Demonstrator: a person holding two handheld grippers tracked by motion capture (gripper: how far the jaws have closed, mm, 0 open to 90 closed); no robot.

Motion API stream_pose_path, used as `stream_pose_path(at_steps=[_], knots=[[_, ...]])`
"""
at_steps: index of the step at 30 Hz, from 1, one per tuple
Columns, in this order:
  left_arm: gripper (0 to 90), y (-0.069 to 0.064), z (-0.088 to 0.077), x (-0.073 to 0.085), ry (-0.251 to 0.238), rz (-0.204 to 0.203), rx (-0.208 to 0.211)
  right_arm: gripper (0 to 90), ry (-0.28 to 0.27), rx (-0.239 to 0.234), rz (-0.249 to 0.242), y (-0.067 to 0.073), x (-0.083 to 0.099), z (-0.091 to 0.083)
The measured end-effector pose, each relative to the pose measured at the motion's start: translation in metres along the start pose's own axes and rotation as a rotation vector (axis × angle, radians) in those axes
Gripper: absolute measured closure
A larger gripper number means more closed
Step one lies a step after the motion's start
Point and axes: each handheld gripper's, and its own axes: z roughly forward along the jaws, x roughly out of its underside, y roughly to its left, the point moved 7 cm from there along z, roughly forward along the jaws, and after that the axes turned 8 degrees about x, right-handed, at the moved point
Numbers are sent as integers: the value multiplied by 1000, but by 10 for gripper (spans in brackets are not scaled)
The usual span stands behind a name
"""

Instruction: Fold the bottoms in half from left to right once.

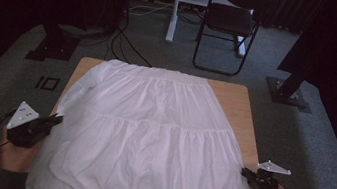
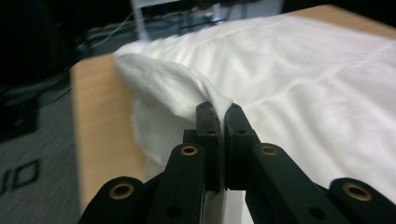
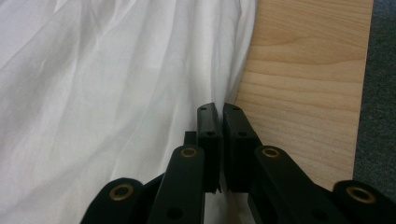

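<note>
A white tiered skirt lies spread flat over a wooden table, waistband at the far end. My left gripper is at the skirt's left edge, shut on a lifted fold of the white fabric, as the left gripper view shows with cloth pinched between the jaws. My right gripper is at the skirt's right edge near the hem, jaws together on the fabric edge beside bare wood.
Grey carpet surrounds the table. A black folding chair and a white post stand beyond the far edge. Black stand bases sit at the far left and far right, with cables on the floor.
</note>
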Motion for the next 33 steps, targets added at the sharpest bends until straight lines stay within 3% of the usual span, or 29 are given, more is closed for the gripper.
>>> stream_pose_path(at_steps=[6, 10, 11, 13, 16, 18, 21, 22, 23, 25, 26, 27, 28, 29, 30, 32, 33], knots=[[874, -41, 33, -34, -9, 93, 137, 861, -1, -1, 1, 0, 0, 0], [874, -77, 66, -60, -5, 167, 241, 861, -2, -3, 4, 0, 0, 0], [873, -77, 66, -60, -5, 167, 241, 861, -2, -3, 4, 0, 0, 0], [874, -111, 94, -77, 2, 224, 332, 862, -4, -6, 7, 0, 0, 1], [874, -142, 116, -90, 1, 250, 420, 862, -4, -1, 4, 0, 0, 1], [874, -170, 131, -99, -11, 265, 509, 863, -4, 2, 2, 1, -1, 1], [874, -223, 147, -112, -45, 287, 681, 863, -4, 5, 2, 1, -1, 1], [874, -223, 147, -112, -45, 287, 681, 863, -4, 6, 1, 1, -1, 1], [873, -255, 159, -110, -18, 319, 761, 863, -4, 7, 1, 1, -1, 1], [871, -274, 174, -101, 39, 340, 776, 863, -4, 5, 3, 1, -1, 1], [870, -279, 182, -95, 69, 348, 779, 863, -4, 7, 2, 1, -1, 1], [868, -279, 182, -95, 69, 348, 779, 863, -3, 8, 2, 1, -1, 1], [859, -289, 203, -77, 144, 362, 774, 861, 3, 14, 2, 2, -2, 1], [834, -289, 203, -77, 144, 362, 774, 861, 3, 14, 2, 2, -2, 1], [746, -287, 215, -66, 170, 340, 754, 814, 13, 20, -6, 3, -3, 1], [667, -278, 218, -62, 170, 324, 716, 657, 19, 34, -9, 5, -4, 2], [644, -278, 218, -62, 170, 324, 716, 605, 26, 49, -13, 6, -5, 3]])
